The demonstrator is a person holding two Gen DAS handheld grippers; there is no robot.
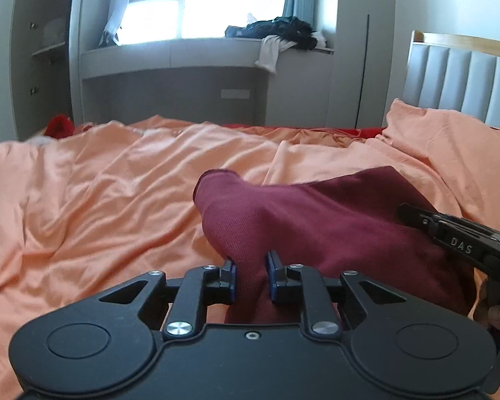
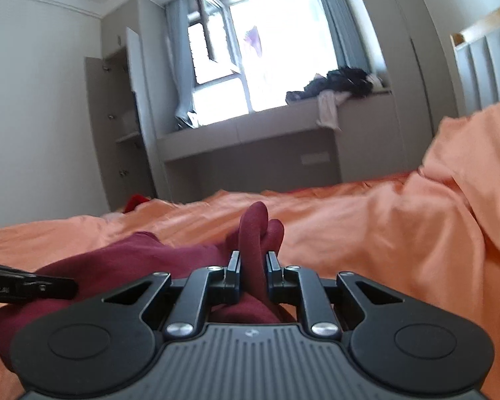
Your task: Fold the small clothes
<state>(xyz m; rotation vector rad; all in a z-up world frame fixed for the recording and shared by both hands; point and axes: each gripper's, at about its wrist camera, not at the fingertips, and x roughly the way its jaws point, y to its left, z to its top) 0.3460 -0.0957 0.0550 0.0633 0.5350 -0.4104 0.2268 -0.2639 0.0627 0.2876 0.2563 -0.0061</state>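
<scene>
maroon knit garment point(image 1: 333, 220): soft, light, limp; lifted just above orange duvet point(image 1: 100, 193). left gripper point(image 1: 251, 276) nearly closed, pinching one bunched edge; right gripper point(image 2: 253, 275) likewise on another. best held at edges or corners; sags between grips.

Maroon ribbed garment point(image 1: 320, 220) on wrinkled plain orange bedsheet point(image 1: 100, 193); black grippers, blue-edged pads point(image 1: 272, 278); grey panelled headboard point(image 1: 463, 80).
</scene>
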